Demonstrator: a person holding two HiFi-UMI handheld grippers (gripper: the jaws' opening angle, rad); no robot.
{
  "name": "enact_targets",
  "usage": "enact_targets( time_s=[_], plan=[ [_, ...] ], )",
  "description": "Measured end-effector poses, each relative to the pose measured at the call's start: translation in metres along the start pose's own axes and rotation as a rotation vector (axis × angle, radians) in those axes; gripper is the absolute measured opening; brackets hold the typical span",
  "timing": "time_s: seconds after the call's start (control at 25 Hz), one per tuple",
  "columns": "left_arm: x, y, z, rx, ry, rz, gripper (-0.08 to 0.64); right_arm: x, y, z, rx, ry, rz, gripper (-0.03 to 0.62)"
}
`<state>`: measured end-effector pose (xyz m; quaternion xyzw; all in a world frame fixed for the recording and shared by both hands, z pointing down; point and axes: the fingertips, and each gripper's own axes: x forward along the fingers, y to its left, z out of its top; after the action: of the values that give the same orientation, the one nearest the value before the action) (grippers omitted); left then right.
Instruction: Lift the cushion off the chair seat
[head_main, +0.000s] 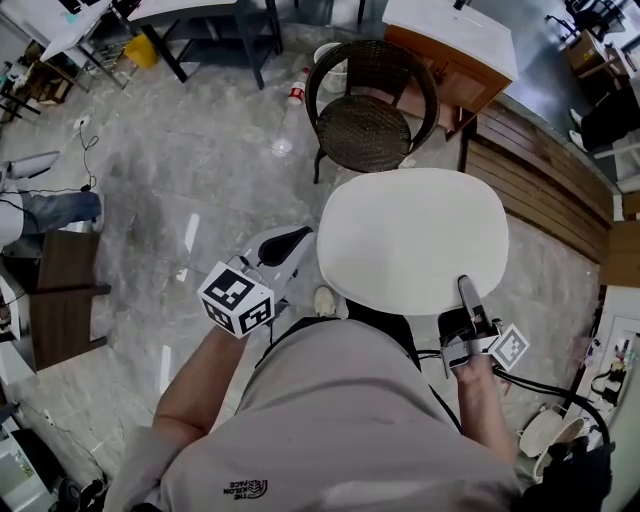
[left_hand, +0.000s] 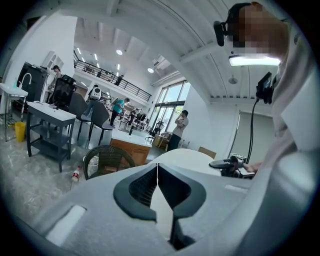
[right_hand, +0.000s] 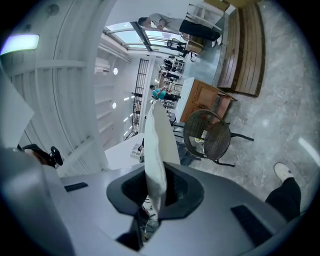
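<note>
- Grey shirt (head_main: 340, 430) fills the foreground as a person holds the cushion (head_main: 412, 240) out level in mid-air, clear of the chair (head_main: 370, 110) (a dark wicker one, standing well apart on the stone floor).
- Right gripper (head_main: 466, 292) is clamped on the cushion's near right edge; its own view shows white padding squeezed between the jaws.
- Left gripper (head_main: 300, 238) meets the cushion's left edge with its jaws drawn together and a sliver of white pinched between them, so it appears to be gripping too.
- Two holds on opposite sides likely keep the soft pad flat rather than drooping.
- With the chair's woven seat bare, the lift looks complete.
</note>
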<state>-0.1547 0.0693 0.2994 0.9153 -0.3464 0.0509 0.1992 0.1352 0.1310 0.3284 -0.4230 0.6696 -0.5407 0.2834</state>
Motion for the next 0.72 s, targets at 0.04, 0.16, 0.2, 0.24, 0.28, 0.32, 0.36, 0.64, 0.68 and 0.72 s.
enact_targets(
  time_s=[0.04,0.16,0.2,0.24,0.28,0.32,0.36,0.64,0.68,0.72],
  plan=[
    [0.001,-0.001,-0.001,0.001,0.002,-0.007,0.008,-0.001,0.001,-0.001,-0.002,-0.003,0.0,0.043],
    [0.006,-0.003,-0.003,-0.001,0.004,-0.022,0.009,-0.006,0.001,-0.002,0.003,-0.009,-0.007,0.043],
    [0.007,-0.004,-0.003,-0.003,0.002,-0.026,0.008,-0.008,0.001,-0.002,0.003,-0.008,-0.009,0.043],
    [0.009,-0.006,-0.003,-0.006,-0.002,-0.029,0.008,-0.009,0.002,-0.002,0.001,-0.007,-0.011,0.043],
    [0.009,-0.008,-0.002,-0.008,-0.005,-0.033,0.008,-0.01,0.003,-0.002,0.001,-0.007,-0.012,0.043],
    [0.01,-0.01,-0.002,-0.009,-0.006,-0.038,0.008,-0.01,0.004,-0.001,0.002,-0.008,-0.012,0.043],
    [0.011,-0.011,-0.003,-0.008,-0.005,-0.041,0.008,-0.011,0.005,-0.001,0.003,-0.009,-0.012,0.043],
    [0.009,-0.01,-0.008,-0.008,0.003,-0.034,0.008,-0.011,0.003,0.0,-0.001,0.004,-0.003,0.043],
    [0.008,-0.01,-0.009,-0.005,0.007,-0.033,0.008,-0.011,0.003,0.0,-0.005,0.007,0.001,0.043],
    [0.008,-0.011,-0.009,-0.001,0.01,-0.034,0.008,-0.011,0.003,0.001,-0.007,0.008,0.004,0.043]
  ],
)
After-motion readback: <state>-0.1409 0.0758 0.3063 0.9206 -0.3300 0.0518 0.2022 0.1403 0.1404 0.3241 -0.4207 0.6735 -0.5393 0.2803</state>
